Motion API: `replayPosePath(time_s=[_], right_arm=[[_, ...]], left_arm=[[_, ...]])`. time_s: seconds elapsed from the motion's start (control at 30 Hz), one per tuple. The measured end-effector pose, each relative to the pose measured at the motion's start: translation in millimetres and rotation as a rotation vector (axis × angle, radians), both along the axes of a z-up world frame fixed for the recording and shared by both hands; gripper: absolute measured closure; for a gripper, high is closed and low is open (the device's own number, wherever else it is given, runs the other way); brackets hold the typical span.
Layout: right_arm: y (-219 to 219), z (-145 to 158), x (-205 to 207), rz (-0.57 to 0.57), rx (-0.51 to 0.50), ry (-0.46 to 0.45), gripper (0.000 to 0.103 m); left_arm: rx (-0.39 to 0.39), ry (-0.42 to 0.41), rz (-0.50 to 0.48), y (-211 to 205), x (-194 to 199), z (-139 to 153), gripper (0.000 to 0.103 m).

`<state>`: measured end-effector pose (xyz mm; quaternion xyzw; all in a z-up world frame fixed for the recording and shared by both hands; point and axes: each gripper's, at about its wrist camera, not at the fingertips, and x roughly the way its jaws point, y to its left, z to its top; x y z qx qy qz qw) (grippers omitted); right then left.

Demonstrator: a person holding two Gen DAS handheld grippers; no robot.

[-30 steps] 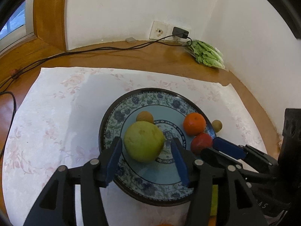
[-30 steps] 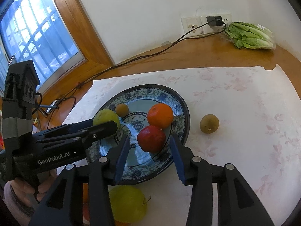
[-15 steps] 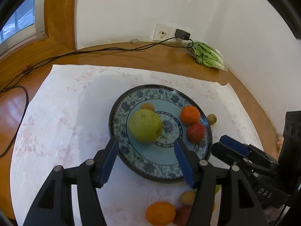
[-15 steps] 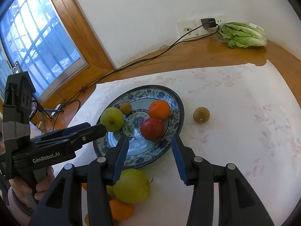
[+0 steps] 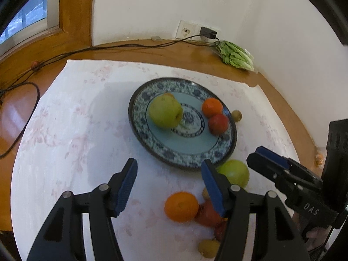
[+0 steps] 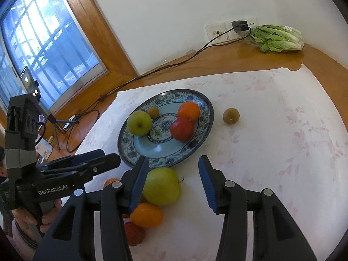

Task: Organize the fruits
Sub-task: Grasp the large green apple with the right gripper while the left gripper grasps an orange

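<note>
A blue-patterned plate (image 5: 139, 100) on the white cloth holds a green apple (image 5: 165, 113), an orange (image 5: 212, 107), a red fruit (image 5: 218, 124) and a small brown fruit (image 6: 153, 112). Another small brown fruit (image 6: 231, 115) lies on the cloth right of the plate. Near the plate's front rim lie a second green apple (image 6: 162, 186), an orange (image 5: 181, 206) and reddish fruits (image 6: 133, 232). My left gripper (image 5: 169, 169) hangs open over bare cloth in front of the plate. My right gripper (image 6: 173, 165) is open, its left finger beside the loose apple.
A head of lettuce (image 5: 236, 57) lies in the back right corner by a wall socket (image 5: 186, 30). A black cable (image 5: 108, 47) runs along the wooden sill. A phone on a tripod (image 6: 30, 82) stands by the window. A hand (image 6: 24, 217) holds the left gripper.
Both grippers have drawn back from the plate. The left jaws have come away from the green apple, which stays on the plate. The loose fruits near the front have come into view.
</note>
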<state>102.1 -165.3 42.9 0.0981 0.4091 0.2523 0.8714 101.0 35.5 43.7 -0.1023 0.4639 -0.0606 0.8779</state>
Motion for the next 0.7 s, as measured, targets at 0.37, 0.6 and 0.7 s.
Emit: replayPosePath(time_s=[0.37, 0.6, 0.7], right_arm=[[7, -6, -8, 0.017, -0.021, 0.005, 0.054], [10, -11, -9, 0.025, -0.024, 0.015, 0.054], [10, -13, -9, 0.026, -0.021, 0.021, 0.053]], left_arm=[[-0.017, 0.019, -0.02, -1, -15, -7, 0.039], [-0.016, 0.028, -0.024, -2, -19, -11, 0.039], [-0.017, 0.035, -0.02, -1, -19, -14, 0.039]])
